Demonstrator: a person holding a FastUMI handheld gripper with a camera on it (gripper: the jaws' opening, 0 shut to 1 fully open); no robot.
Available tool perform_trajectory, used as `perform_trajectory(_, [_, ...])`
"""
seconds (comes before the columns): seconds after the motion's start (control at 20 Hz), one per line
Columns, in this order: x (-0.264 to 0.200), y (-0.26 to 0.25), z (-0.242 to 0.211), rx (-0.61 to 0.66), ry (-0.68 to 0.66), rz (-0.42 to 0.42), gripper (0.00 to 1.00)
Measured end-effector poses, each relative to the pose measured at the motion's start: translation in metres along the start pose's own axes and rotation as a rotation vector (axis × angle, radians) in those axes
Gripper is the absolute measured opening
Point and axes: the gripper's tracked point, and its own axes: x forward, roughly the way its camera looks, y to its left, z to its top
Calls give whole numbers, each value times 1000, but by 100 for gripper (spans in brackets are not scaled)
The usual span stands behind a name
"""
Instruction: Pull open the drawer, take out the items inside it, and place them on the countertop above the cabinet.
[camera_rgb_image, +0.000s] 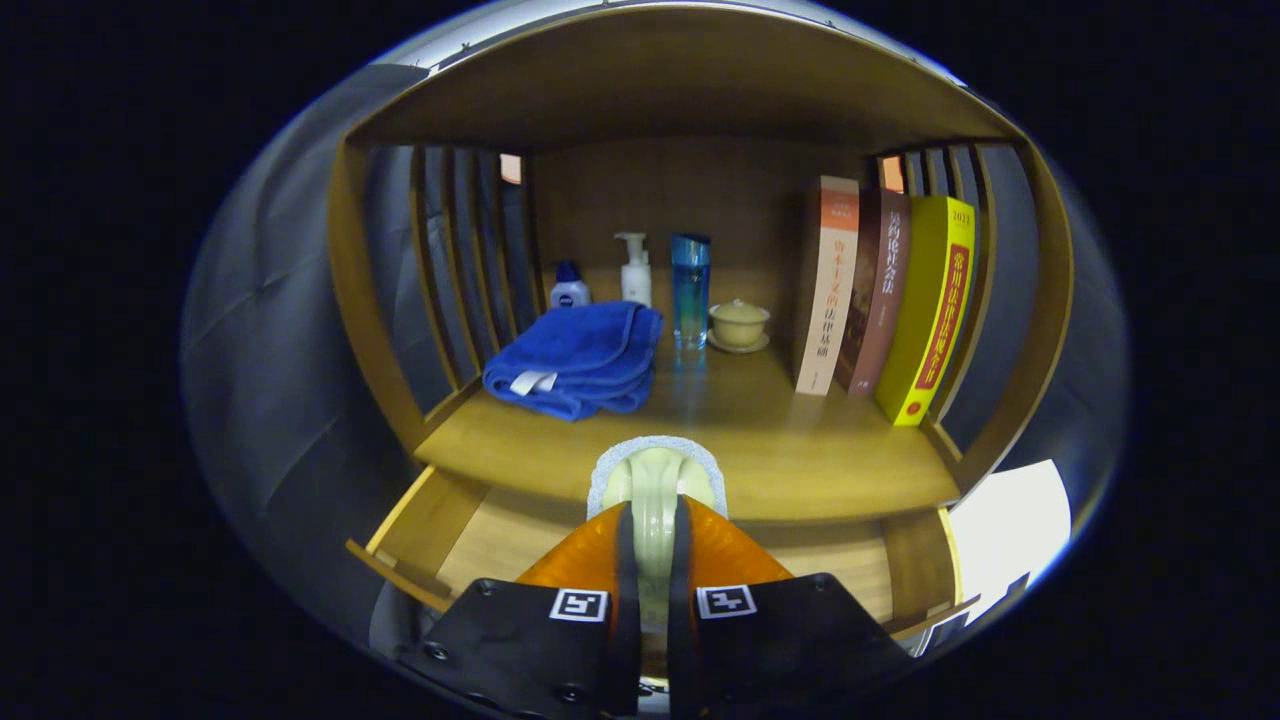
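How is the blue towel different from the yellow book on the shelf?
The blue towel is soft and lies folded flat, near the shelf's left side; the yellow book is stiff and stands on end, leaning a little, at the right. The towel is plain blue with a small white tag; the book has a printed red strip on its spine. Both rest on the same wooden shelf, beyond the gripper.

Staged home corner inside a booth: wooden cabinet (700, 100) with slatted sides, dark cloth wall behind. On its surface (790, 440), household goods: folded blue towel (580, 360), pump bottle (634, 270), blue bottle (690, 290), lidded cup (740, 323), three upright books (880, 300). Open drawer (500, 540) below, at lower centre of the frame.
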Motion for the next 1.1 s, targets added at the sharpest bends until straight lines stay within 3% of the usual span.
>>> perform_trajectory(0.15, [31, -4, 18, 11, -5, -34, 19])
perform_trajectory(0.5, [93, -25, 10, 39, 65, -130, 19])
perform_trajectory(0.85, [123, -40, 11, 24, 81, -182, 21])
perform_trajectory(1.1, [132, -41, 9, 29, 87, -202, 27])
